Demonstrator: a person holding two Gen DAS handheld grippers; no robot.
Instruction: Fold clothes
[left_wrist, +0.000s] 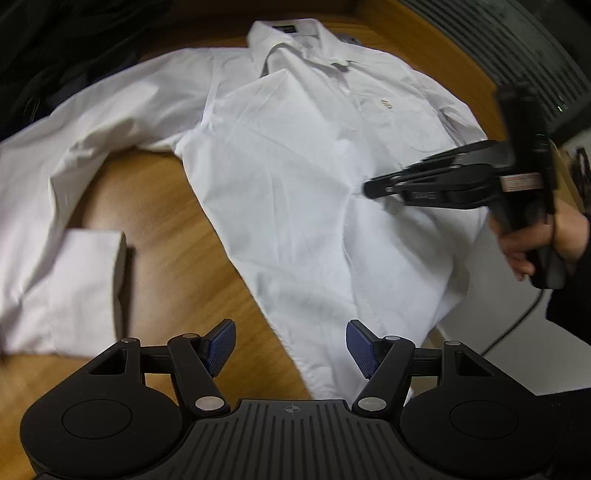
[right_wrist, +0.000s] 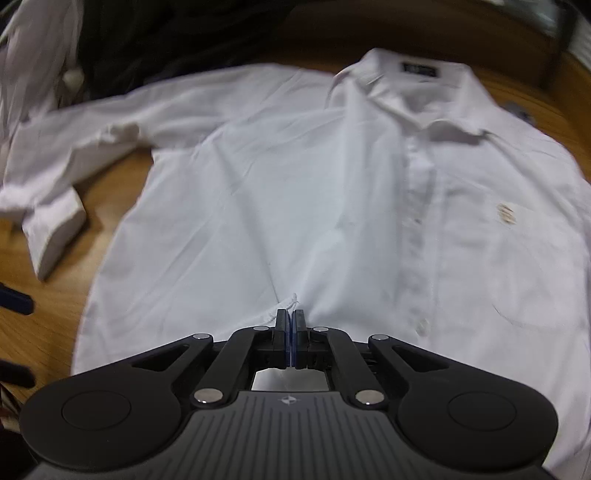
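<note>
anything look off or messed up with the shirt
Yes: the shirt has a small brownish mark on the chest beside the button strip, possibly a stain or a logo. The sleeve lies bent and wrinkled. The right gripper pinches a puckered bit of fabric.

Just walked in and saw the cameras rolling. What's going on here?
A person is folding a white shirt spread face up on a wooden table, using a handheld gripper in each hand. The right gripper is shut on a pinch of the shirt's front. The left gripper is open above the hem, holding nothing.
</note>
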